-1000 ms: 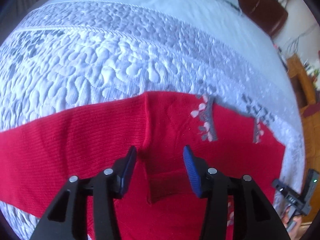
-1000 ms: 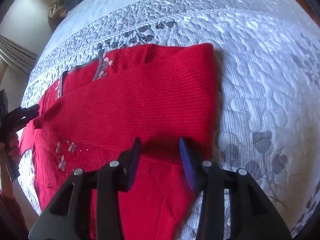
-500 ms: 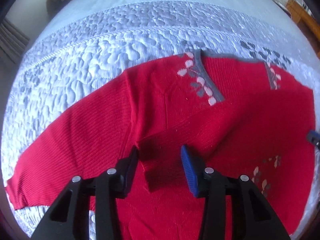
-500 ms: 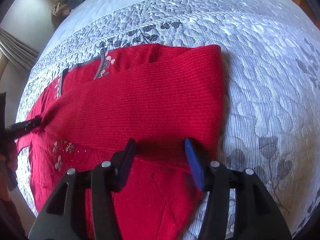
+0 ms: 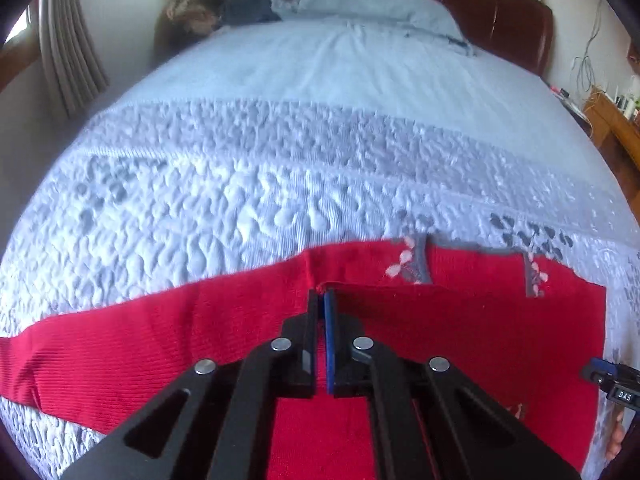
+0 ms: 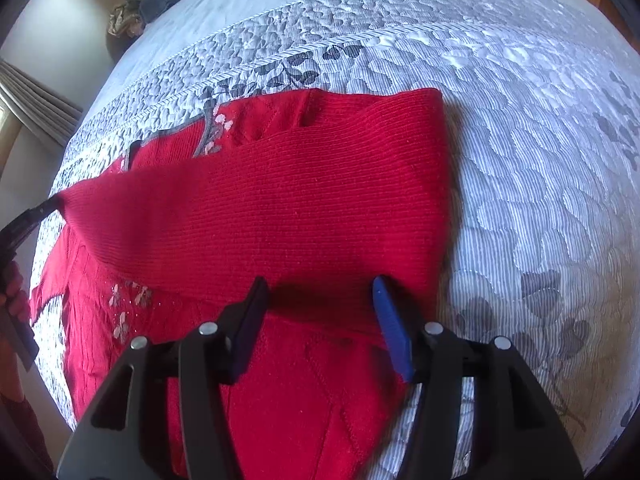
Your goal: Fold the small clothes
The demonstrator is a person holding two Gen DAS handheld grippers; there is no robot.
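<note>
A red knit sweater (image 5: 500,332) with a grey flowered neckline lies on the quilted bed; it also shows in the right wrist view (image 6: 280,208). Its right sleeve is folded across the body, its left sleeve (image 5: 100,344) stretches out to the left. My left gripper (image 5: 323,300) is shut on the cuff end of the folded sleeve and holds it raised; it shows at the left edge of the right wrist view (image 6: 44,210). My right gripper (image 6: 320,292) is open, its fingers just above the sweater's lower right part, holding nothing.
The bed has a grey-white quilted cover (image 5: 240,200) and a pale blue sheet (image 5: 340,68) with a pillow (image 5: 372,4) by the dark headboard. Dark clothes (image 5: 248,6) lie at the far left corner. A wooden side table (image 5: 616,120) stands at right.
My left gripper closed on the folded sleeve's end and lifted it, tilting its view up toward the headboard. My right gripper stayed open in about the same place.
</note>
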